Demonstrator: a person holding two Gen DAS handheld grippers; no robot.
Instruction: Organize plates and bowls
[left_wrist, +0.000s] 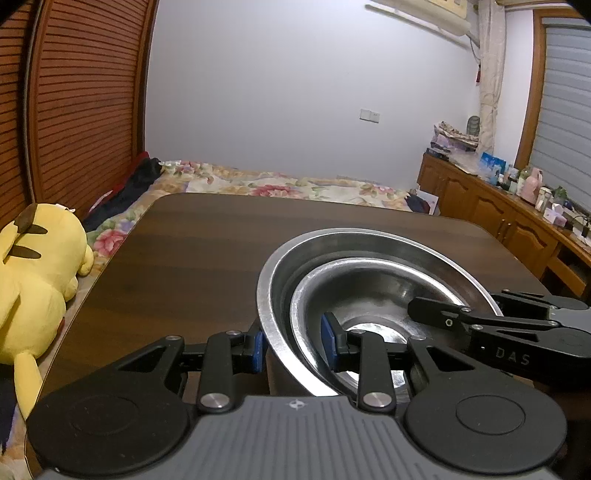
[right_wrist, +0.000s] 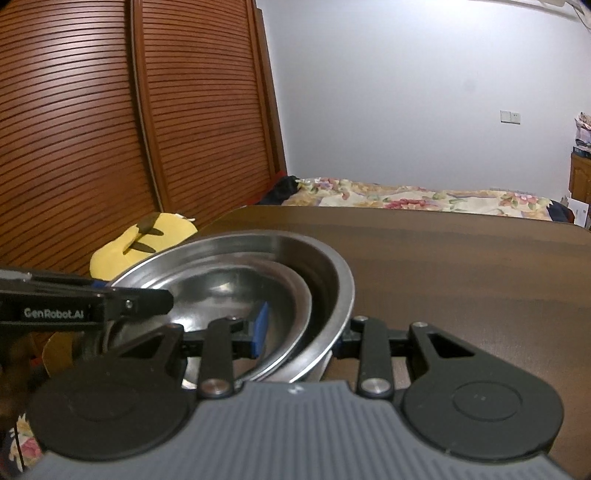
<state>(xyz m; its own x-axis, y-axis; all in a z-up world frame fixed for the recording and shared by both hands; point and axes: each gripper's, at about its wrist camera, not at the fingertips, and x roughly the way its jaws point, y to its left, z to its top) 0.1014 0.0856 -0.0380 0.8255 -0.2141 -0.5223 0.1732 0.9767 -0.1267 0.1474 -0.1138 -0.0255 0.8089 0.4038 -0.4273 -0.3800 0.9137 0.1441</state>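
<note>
Left claw (left_wrist: 295, 345) angled downward, clamped on near-left rim of nested steel bowls (left_wrist: 373, 273). Right claw (right_wrist: 301, 328) angled downward, clamped on opposite rim. Bowls at tabletop (left_wrist: 192, 251) near edge; contact with tabletop unclear.

The left gripper (left_wrist: 295, 345) pointed forward and slightly downward, its blue-padded fingers (left_wrist: 328, 332) clamped on a rim, one inside and one outside. The right gripper (right_wrist: 301, 330) mirrored it from the opposite side, its fingers (right_wrist: 260, 325) likewise closed.
</note>
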